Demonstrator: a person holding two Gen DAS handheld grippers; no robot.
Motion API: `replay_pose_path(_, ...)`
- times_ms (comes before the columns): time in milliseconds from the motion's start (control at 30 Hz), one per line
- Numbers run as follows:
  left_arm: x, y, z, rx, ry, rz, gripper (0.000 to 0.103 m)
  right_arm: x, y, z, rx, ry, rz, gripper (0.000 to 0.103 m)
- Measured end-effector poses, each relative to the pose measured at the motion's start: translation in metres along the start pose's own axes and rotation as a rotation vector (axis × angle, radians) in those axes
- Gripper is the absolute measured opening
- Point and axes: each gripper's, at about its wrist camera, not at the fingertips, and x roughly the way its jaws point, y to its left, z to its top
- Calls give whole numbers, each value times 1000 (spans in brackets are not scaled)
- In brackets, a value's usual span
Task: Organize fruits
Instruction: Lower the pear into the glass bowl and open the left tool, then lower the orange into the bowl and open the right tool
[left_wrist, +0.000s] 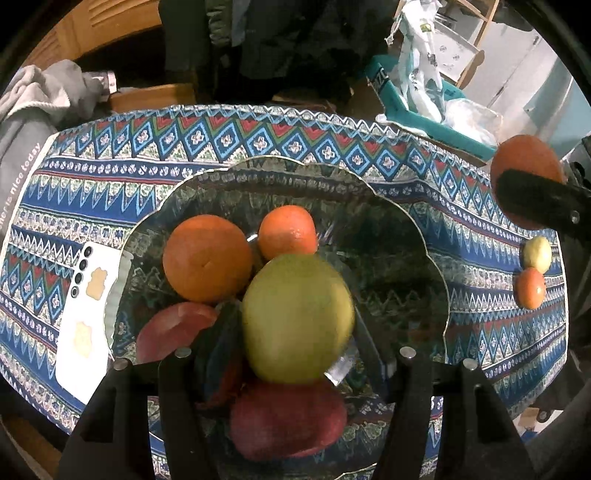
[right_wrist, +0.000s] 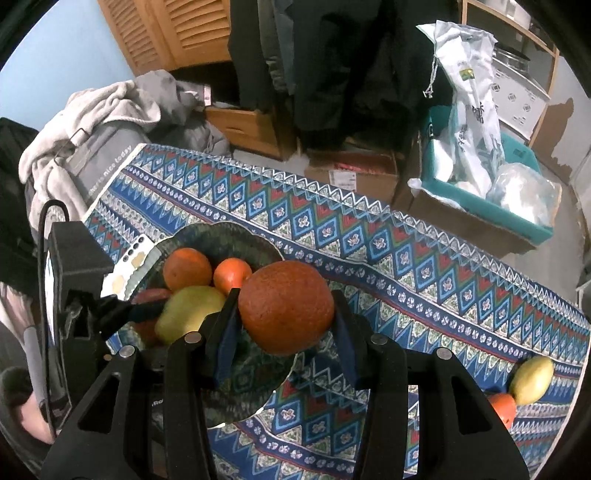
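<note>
My left gripper (left_wrist: 295, 332) is shut on a yellow-green fruit (left_wrist: 297, 317) low over a glass bowl (left_wrist: 406, 221). In the bowl lie a large orange (left_wrist: 207, 258), a small orange (left_wrist: 288, 229) and two red fruits (left_wrist: 173, 328) (left_wrist: 288, 421). My right gripper (right_wrist: 285, 299) is shut on a big orange (right_wrist: 286, 306), held above the bowl's (right_wrist: 236, 236) right rim. The same orange (left_wrist: 524, 158) shows at the right edge of the left wrist view. A lemon (right_wrist: 532, 380) and a small orange (right_wrist: 502, 406) rest on the cloth to the right.
A white phone (left_wrist: 85, 317) lies face down on the patterned tablecloth (left_wrist: 258, 144), touching the bowl's left side. Beyond the table stand a teal bin (right_wrist: 480, 199) with bags, cardboard boxes (right_wrist: 351, 177), grey clothes (right_wrist: 110, 110) and wooden furniture.
</note>
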Motion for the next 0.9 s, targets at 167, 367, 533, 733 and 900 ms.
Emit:
replay_pose_path(167, -11, -3, 2, 13, -26, 4, 62, -1, -1, 0, 11, -1, -2, 46)
replay_pose_path(367, -30, 3, 0, 5, -60, 12, 62, 6, 2, -1, 13, 16, 18, 46)
replay_pose_path(533, -43, 17, -2, -29, -80, 19, 62, 21, 5, -2, 22, 47, 40, 46)
replay_pose_path(733, -54, 36, -3, -81, -110, 32, 62, 45, 12, -5, 12, 94, 36, 46)
replay_pose_path(900, -56, 45, -6, -113, -113, 30, 62, 59, 20, -7, 1, 127, 49, 46)
